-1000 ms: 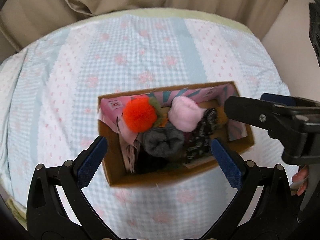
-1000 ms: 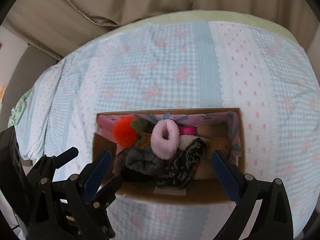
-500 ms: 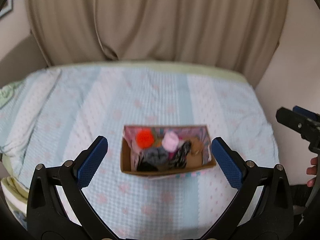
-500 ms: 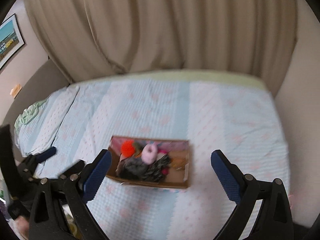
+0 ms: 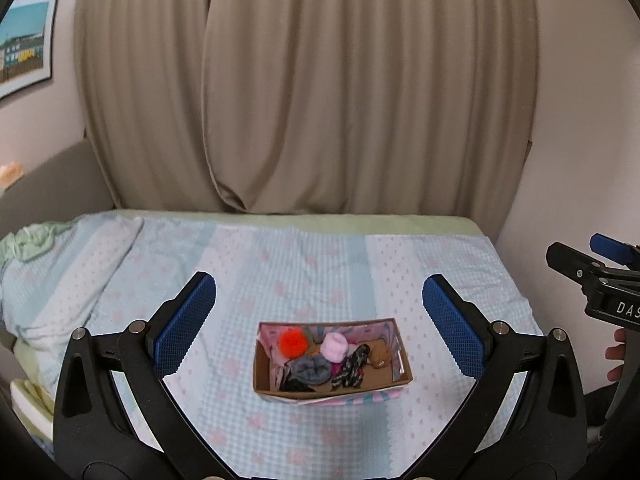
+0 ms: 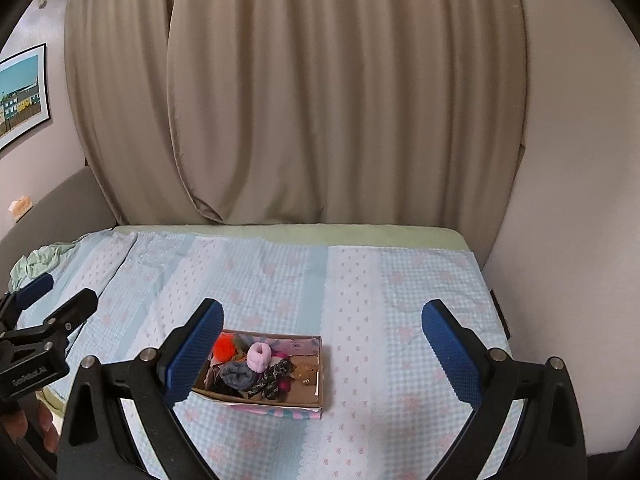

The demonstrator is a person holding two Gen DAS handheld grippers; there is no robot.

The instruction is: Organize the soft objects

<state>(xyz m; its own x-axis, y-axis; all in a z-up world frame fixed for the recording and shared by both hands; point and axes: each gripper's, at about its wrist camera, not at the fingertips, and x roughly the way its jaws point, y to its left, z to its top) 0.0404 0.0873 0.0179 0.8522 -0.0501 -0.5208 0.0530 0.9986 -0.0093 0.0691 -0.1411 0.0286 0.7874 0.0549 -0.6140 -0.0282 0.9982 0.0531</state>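
Observation:
A cardboard box (image 5: 405, 364) (image 6: 320, 376) sits on the bed. It holds an orange pompom (image 5: 292, 342) (image 6: 225, 349), a pink rolled sock (image 5: 335, 347) (image 6: 259, 356), a grey sock (image 5: 311, 369) (image 6: 237, 376), a black patterned sock (image 5: 352, 367) (image 6: 273, 378) and a small brown toy (image 5: 380, 355) (image 6: 306, 370). My left gripper (image 5: 320, 320) is open and empty, held well back from the box. My right gripper (image 6: 320, 342) is open and empty, also well back from it. The right gripper shows at the right edge of the left wrist view (image 5: 592, 268), and the left gripper at the left edge of the right wrist view (image 6: 52, 304).
The bed has a pale blue and pink patterned blanket (image 5: 304, 264) (image 6: 400, 280). Beige curtains (image 5: 320, 100) hang behind it. A wall (image 6: 560, 200) runs along the right side. A green cloth (image 5: 28, 240) lies at the bed's left end. A picture (image 5: 24, 44) hangs at left.
Both grippers have pulled up and far back from the box, so it now looks small on the bed. Both stayed open and empty.

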